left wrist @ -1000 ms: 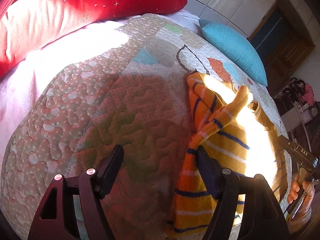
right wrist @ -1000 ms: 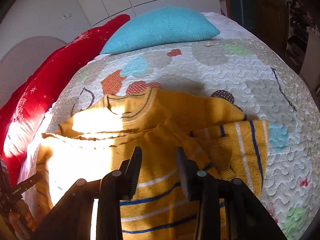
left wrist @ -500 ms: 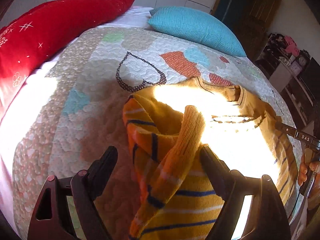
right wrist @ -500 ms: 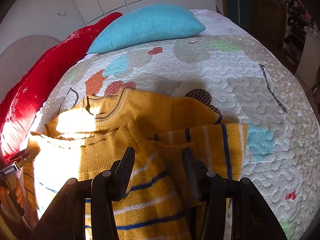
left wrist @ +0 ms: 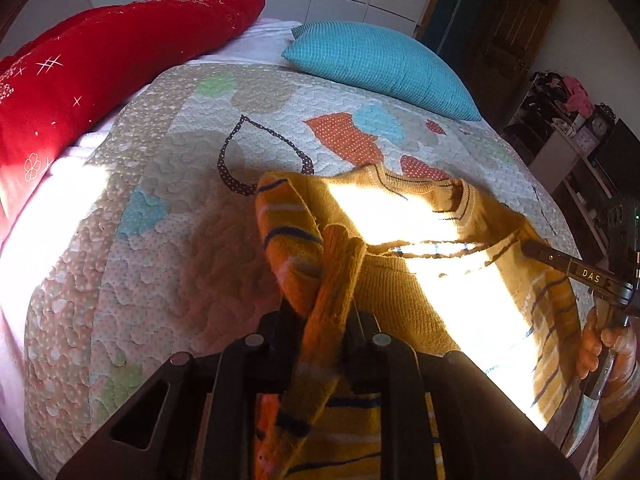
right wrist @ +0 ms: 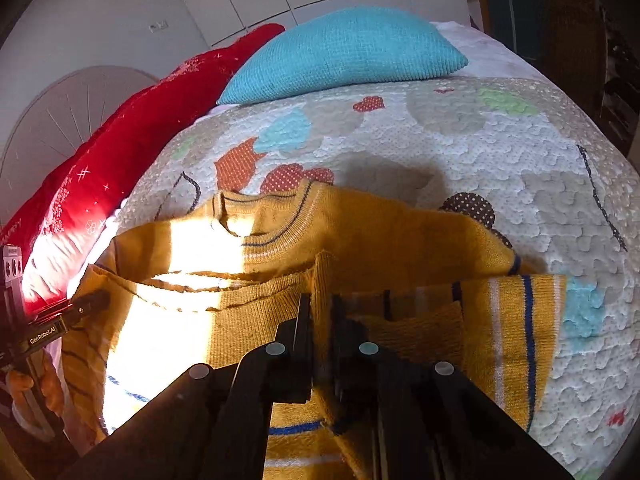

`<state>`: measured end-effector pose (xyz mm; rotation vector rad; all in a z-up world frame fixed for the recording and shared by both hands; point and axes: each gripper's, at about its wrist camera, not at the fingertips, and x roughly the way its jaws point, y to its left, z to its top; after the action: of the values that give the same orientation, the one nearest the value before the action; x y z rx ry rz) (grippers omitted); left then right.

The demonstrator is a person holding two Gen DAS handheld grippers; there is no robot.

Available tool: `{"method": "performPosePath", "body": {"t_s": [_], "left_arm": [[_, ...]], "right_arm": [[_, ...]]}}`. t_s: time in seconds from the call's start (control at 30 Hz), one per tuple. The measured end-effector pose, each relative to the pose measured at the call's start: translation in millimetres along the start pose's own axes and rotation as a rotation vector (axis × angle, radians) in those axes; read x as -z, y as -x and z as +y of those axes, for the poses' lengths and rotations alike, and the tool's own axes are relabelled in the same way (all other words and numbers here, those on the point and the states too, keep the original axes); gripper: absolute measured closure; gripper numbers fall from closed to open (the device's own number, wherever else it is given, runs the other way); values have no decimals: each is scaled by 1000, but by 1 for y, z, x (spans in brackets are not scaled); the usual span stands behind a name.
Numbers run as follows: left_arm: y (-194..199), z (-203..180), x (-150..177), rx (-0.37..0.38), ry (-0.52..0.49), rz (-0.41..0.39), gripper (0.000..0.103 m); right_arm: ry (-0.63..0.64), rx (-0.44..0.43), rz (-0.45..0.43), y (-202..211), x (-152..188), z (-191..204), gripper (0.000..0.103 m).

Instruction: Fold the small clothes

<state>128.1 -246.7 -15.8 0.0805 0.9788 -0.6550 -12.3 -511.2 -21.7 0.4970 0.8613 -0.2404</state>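
Observation:
A small mustard-yellow knit sweater (left wrist: 400, 292) with blue and white stripes lies on the quilted bedspread, its neckline toward the pillows; it also shows in the right wrist view (right wrist: 360, 236). My left gripper (left wrist: 324, 312) is shut on the sweater's striped left sleeve (left wrist: 336, 280), which bunches up between the fingers. My right gripper (right wrist: 320, 312) is shut on a raised fold of the sweater's body. The right sleeve (right wrist: 512, 320) lies folded across the sweater. Each gripper shows at the edge of the other's view.
The patchwork bedspread (left wrist: 160, 184) covers the bed. A teal pillow (left wrist: 380, 68) and a red pillow (left wrist: 100, 60) lie at the head. A wooden door and cluttered shelves (left wrist: 568, 120) stand at the right. Bright sunlight washes out the sweater's middle.
Both grippers have closed: the left on the striped sleeve, the right on a fold of the sweater's body. Both moved forward over the sweater.

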Motion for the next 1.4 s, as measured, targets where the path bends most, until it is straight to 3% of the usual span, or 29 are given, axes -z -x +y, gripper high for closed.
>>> {"method": "performPosePath", "body": {"t_s": [0.13, 0.27, 0.5, 0.6, 0.63, 0.67, 0.73, 0.8, 0.93, 1.0, 1.07, 1.2, 1.23, 1.27, 1.3, 1.4], "left_arm": [[4, -7, -32, 1, 12, -33, 85], [-20, -6, -70, -11, 48, -26, 85], [-89, -9, -83, -105, 3, 58, 82], [-94, -3, -82, -132, 1, 49, 59], [-94, 1, -82, -158, 3, 50, 40], [-92, 5, -82, -169, 14, 51, 32], [-83, 17, -84, -112, 65, 67, 32], [-63, 29, -83, -62, 134, 59, 32], [-10, 32, -69, -66, 119, 13, 30], [15, 33, -53, -90, 101, -4, 26], [35, 36, -32, -94, 102, -14, 20], [51, 47, 10, -84, 148, 19, 20], [52, 48, 20, -87, 163, 29, 20], [52, 50, 28, -87, 176, 37, 20], [54, 50, 37, -83, 190, 45, 20], [56, 50, 56, -93, 221, 51, 20]], "right_arm": [[39, 25, -88, 28, -23, 14, 97], [-5, 65, -134, 24, -57, 7, 97], [-95, 146, -41, -45, -59, -29, 96], [-153, 115, -23, -58, -50, -46, 94], [-166, 99, -20, -59, -49, -49, 94], [-177, 84, -17, -58, -49, -52, 92], [-201, 71, -12, -48, -50, -55, 82], [-203, 79, -43, -26, -51, -52, 64], [-150, 109, -97, 32, -45, -45, 55], [-119, 121, -89, 56, -30, -42, 47], [-100, 103, -70, 73, -6, -40, 46], [-110, 75, -17, 75, 47, -41, 46], [-111, 80, 3, 70, 59, -42, 52], [-115, 71, 26, 63, 69, -42, 83], [-119, 81, 45, 56, 78, -44, 90], [-180, 139, 4, 54, 89, -63, 92]]}}
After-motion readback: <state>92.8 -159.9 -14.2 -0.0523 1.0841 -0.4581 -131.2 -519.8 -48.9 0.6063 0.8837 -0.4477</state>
